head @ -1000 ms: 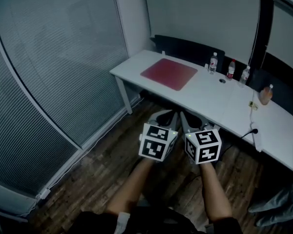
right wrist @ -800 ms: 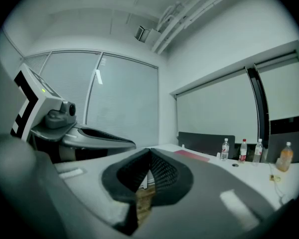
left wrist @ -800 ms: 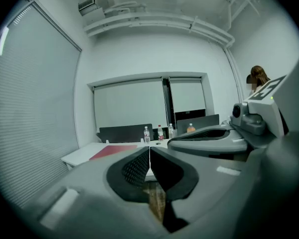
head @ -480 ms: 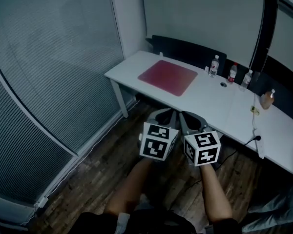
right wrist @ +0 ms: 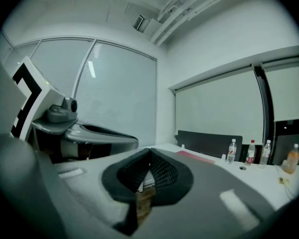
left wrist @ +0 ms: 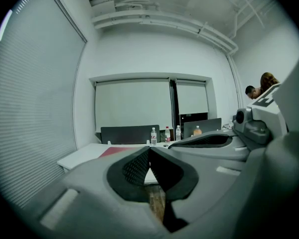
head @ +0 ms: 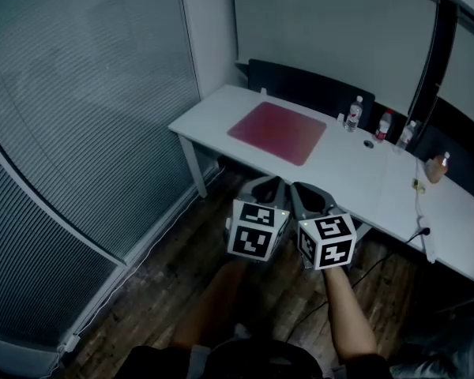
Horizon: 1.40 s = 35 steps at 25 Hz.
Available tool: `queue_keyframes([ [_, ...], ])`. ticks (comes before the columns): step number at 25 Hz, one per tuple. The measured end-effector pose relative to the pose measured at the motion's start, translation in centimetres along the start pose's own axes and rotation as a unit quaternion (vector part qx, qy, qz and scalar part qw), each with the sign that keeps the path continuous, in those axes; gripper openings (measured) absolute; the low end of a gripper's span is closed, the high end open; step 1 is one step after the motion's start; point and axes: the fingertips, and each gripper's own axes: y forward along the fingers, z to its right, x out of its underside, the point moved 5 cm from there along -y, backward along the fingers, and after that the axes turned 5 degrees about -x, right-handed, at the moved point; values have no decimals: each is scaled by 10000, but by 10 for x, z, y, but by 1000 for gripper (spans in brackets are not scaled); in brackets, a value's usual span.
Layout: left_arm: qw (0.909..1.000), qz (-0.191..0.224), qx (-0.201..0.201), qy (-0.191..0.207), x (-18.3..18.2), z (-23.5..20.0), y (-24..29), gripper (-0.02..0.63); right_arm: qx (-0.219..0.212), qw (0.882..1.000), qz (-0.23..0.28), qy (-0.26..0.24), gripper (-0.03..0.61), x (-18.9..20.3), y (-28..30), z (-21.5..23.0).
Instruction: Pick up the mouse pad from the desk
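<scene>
Lying on desk (head: 355, 172), mouse pad (head: 277, 132), well apart from jaws

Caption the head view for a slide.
Left tool and right tool, shut and empty, side by side over the floor, short of the desk holding the red mouse pad.

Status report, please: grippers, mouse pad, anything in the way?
Both shut, empty: left gripper, right gripper, short of the desk. On it mouse pad, flat, untouched. Nothing on the pad; bottles beyond it.
</scene>
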Motion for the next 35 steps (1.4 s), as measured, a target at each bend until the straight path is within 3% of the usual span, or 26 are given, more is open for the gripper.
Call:
queue_keyframes([
  [10,9996,-50,196,-198,19,-61,-1,5,176,9997,-83,-112,2,-8,46,-37],
  [20,9996,-110,159,-224,29,-83,15,5,147,9999,-11,-75,2,-9,76,-38],
  [29,9997,-168,81,-158,30,-92,63,5,-39,9999,3,-130,2,-2,113,-5],
  [35,9996,-256,-1,-110,24,-95,119,5,-173,9998,25,-92,2,-1,146,43],
])
